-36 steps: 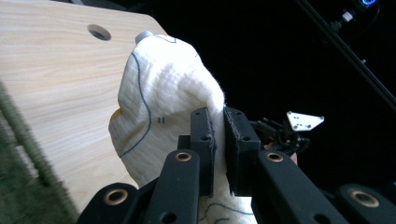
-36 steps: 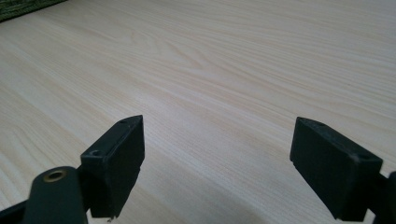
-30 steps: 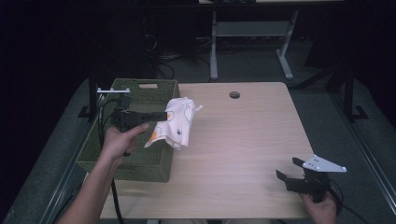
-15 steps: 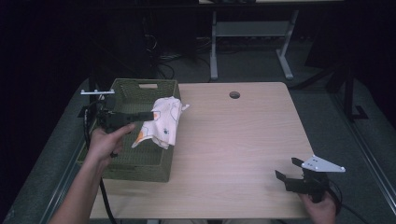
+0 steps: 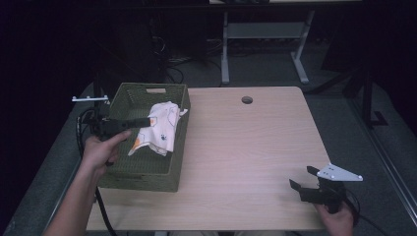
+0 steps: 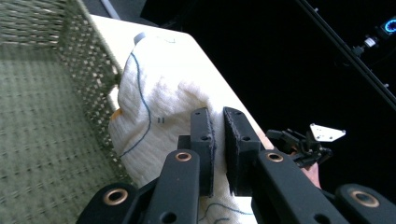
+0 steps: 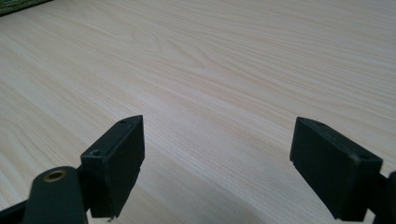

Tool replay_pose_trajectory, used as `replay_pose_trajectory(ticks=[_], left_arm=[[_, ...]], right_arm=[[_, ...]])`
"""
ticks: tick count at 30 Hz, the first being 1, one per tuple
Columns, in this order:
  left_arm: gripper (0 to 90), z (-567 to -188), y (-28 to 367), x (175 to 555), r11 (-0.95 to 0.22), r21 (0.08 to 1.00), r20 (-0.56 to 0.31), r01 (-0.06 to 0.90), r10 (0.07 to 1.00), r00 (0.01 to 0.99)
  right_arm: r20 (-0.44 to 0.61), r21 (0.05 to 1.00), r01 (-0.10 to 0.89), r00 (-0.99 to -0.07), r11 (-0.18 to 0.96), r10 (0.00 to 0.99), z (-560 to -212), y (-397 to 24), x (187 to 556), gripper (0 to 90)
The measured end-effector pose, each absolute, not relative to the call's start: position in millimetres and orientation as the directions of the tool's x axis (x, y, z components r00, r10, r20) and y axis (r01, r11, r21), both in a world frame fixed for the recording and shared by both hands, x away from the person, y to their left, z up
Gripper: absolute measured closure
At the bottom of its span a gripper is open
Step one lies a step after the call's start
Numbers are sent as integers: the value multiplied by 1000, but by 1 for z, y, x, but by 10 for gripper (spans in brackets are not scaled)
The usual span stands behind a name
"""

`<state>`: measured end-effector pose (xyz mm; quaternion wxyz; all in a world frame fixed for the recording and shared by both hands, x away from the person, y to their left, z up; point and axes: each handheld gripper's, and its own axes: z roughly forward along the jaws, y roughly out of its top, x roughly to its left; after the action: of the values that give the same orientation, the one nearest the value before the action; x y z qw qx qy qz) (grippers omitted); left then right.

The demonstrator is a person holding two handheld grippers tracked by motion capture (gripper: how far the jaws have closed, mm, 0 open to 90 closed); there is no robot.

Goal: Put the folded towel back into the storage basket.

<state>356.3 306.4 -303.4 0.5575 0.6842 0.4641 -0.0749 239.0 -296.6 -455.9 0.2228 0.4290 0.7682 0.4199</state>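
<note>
Partly hidden—cloth [image 5: 158, 127] pinched by left tongs [image 6: 217, 140].

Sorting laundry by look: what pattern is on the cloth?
The cloth is white with small orange and dark marks, best in the high view.

dim room, pale wooden table [image 5: 255, 147], grey carpet floor [image 5: 344, 105], white desk frame [image 5: 265, 37] behind

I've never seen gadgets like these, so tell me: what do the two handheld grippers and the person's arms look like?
Both are black. The left gripper has two flat rectangular jaws on arms with brass-coloured pivot rings and small screws, and a black cable loops from it. The right gripper carries a pale grey three-cornered plate on top. The person's forearms are bare, with no sleeves or gloves in view.
</note>
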Motion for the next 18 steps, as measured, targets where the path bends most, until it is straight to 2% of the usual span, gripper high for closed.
replay_pose_trajectory(ticks=[18], left_arm=[[835,-311,333,356,62,692,-609,719,585,536]], right_arm=[[17,833,474,-536,284,844,-457,-295,240,175]])
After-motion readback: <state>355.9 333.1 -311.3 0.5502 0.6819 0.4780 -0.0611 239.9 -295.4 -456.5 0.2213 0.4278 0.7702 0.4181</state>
